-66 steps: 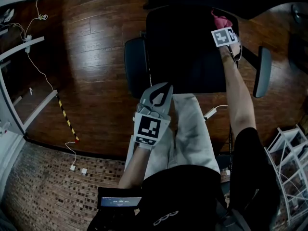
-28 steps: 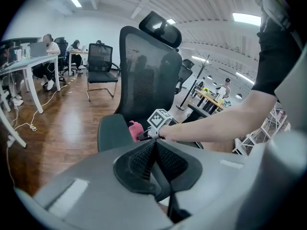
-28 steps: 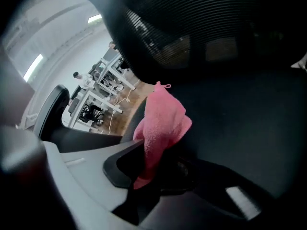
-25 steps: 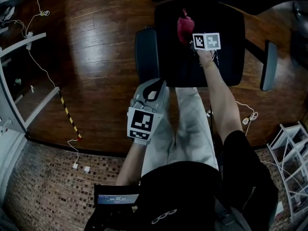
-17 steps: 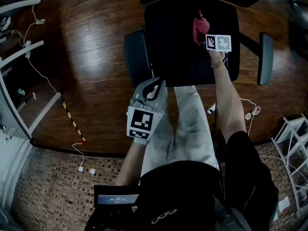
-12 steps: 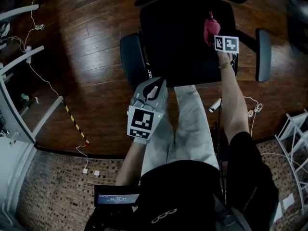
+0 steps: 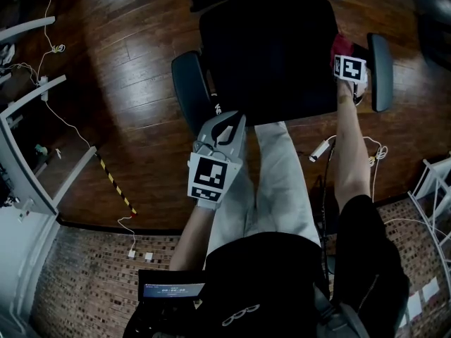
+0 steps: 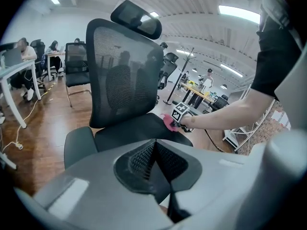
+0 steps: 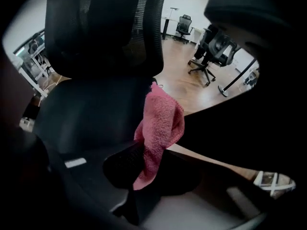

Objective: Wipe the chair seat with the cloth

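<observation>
The black office chair's seat (image 7: 268, 55) fills the top of the head view, and the left gripper view also takes in the seat (image 8: 139, 131) below the mesh back. My right gripper (image 7: 345, 55) is shut on a pink cloth (image 7: 342, 45) at the seat's right edge, beside the right armrest (image 7: 380, 72). In the right gripper view the cloth (image 9: 160, 126) hangs bunched from the shut right gripper (image 9: 144, 162) over the seat (image 9: 91, 114). My left gripper (image 7: 227, 125) is shut and empty, held in front of the seat's near edge; its own view shows the left gripper (image 8: 158, 162) shut and the cloth (image 8: 169, 122) far off.
The left armrest (image 7: 189, 90) juts toward my left gripper. The person's light-trousered legs (image 7: 282, 189) stand just before the chair. Cables (image 7: 352, 153) trail over the wooden floor, white desk legs (image 7: 28, 160) stand at left, and a white rack (image 7: 437, 189) at right.
My right gripper has carried the pink cloth across the seat from its middle to the right edge by the armrest. The left gripper has stayed put.
</observation>
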Available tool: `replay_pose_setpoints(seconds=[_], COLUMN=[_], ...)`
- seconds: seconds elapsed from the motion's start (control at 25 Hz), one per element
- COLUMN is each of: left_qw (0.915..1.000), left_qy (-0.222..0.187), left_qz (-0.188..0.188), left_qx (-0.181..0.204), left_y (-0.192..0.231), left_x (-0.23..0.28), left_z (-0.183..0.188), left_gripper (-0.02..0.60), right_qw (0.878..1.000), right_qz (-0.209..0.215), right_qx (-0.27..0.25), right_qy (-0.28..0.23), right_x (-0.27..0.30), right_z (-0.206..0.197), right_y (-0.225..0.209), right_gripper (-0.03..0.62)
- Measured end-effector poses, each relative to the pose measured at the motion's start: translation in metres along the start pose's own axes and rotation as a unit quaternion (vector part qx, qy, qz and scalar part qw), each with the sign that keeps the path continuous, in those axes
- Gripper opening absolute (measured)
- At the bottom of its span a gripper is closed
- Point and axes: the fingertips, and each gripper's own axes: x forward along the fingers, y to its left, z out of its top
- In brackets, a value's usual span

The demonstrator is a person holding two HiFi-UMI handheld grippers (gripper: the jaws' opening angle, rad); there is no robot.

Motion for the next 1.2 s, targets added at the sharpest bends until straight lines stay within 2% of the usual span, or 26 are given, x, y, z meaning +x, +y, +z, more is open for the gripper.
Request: replay_pose_setpoints(seconds=[0.08, 0.12, 0.28, 0.44, 0.68, 0.76, 0.92, 1.08, 1.2], left_qw=[1.0, 1.0, 1.0, 1.0, 1.0, 1.0, 0.9999, 0.9999, 0.9999], left_qy=[0.0, 0.0, 0.0, 0.004, 0.006, 0.006, 0.01, 0.012, 0.013], left_qz=[-0.003, -0.004, -0.005, -0.001, 0.001, 0.0, -0.005, -0.009, -0.011], left_qx=[0.001, 0.002, 0.001, -0.002, -0.005, -0.005, -0.006, -0.006, -0.002], left_y=[-0.001, -0.001, 0.003, 0.015, 0.031, 0.034, 0.04, 0.046, 0.049], left_x=[-0.003, -0.005, -0.012, -0.023, -0.042, -0.046, -0.049, -0.054, -0.057], left_z=[-0.002, -0.003, -0.01, -0.022, -0.034, -0.037, -0.046, -0.051, -0.053], left_gripper=[-0.009, -0.009, -0.009, -0.009, -0.009, -0.009, -0.009, -0.009, -0.009], right_qw=[1.0, 0.999, 0.998, 0.995, 0.983, 0.976, 0.951, 0.938, 0.913], right_qz=[-0.022, -0.021, 0.039, 0.086, 0.159, 0.196, 0.3, 0.339, 0.405], right_qx=[-0.008, -0.014, -0.048, -0.053, -0.086, -0.091, -0.069, -0.068, -0.051], right_qy=[0.013, 0.021, 0.013, 0.015, 0.012, 0.003, -0.019, -0.024, -0.025], right_x=[-0.003, -0.002, 0.011, 0.016, 0.005, -0.001, -0.023, -0.04, -0.058], right_z=[-0.009, -0.013, -0.013, -0.014, -0.013, -0.012, -0.009, -0.006, -0.006], right_y=[-0.002, 0.004, 0.06, 0.123, 0.228, 0.263, 0.334, 0.376, 0.411], right_gripper=[0.075, 0.075, 0.075, 0.075, 0.075, 0.075, 0.075, 0.075, 0.075])
